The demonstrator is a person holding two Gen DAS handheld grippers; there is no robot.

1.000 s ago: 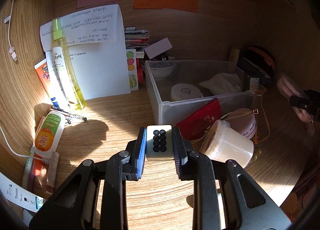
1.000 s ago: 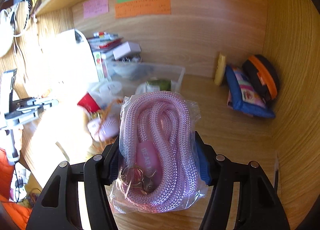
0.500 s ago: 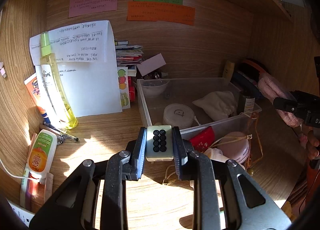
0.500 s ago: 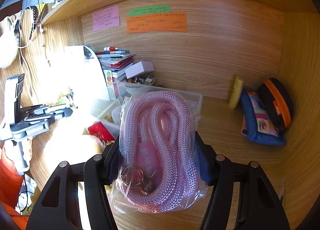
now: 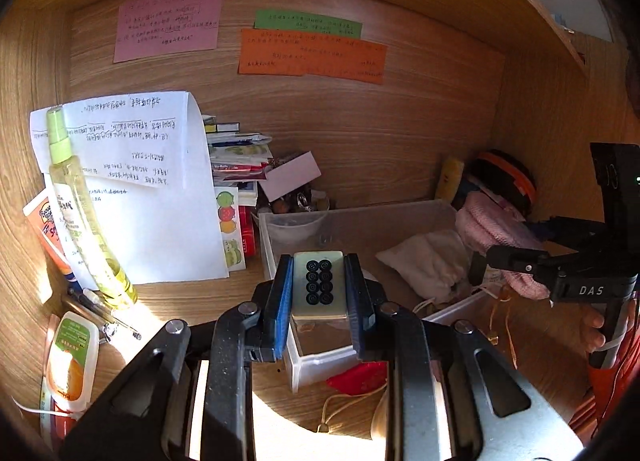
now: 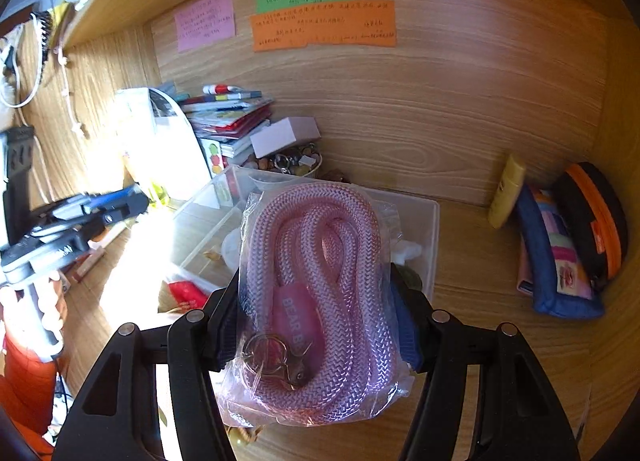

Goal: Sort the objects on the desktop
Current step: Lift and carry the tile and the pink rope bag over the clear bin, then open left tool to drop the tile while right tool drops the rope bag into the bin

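My left gripper (image 5: 319,285) is shut on a pale mahjong tile (image 5: 319,284) with black circles and holds it above the near left part of the clear plastic bin (image 5: 360,213). My right gripper (image 6: 318,301) is shut on a bagged pink rope lanyard (image 6: 320,281) with a metal clasp, held above the bin (image 6: 424,229). In the left wrist view the right gripper (image 5: 516,257) and the pink rope (image 5: 492,229) hang over the bin's right end. The bin holds a white cloth pouch (image 5: 424,261).
A yellow spray bottle (image 5: 80,213), tubes (image 5: 70,357) and pens lie at the left by white papers (image 5: 152,189). Books and a small white box (image 6: 286,135) stand behind the bin. A red packet (image 5: 360,377) lies in front. Pouches (image 6: 560,253) lean at the right wall.
Both grippers have moved forward and upward toward the bin. The tile now hangs over the bin's near corner, and the pink rope is over the bin's right side.
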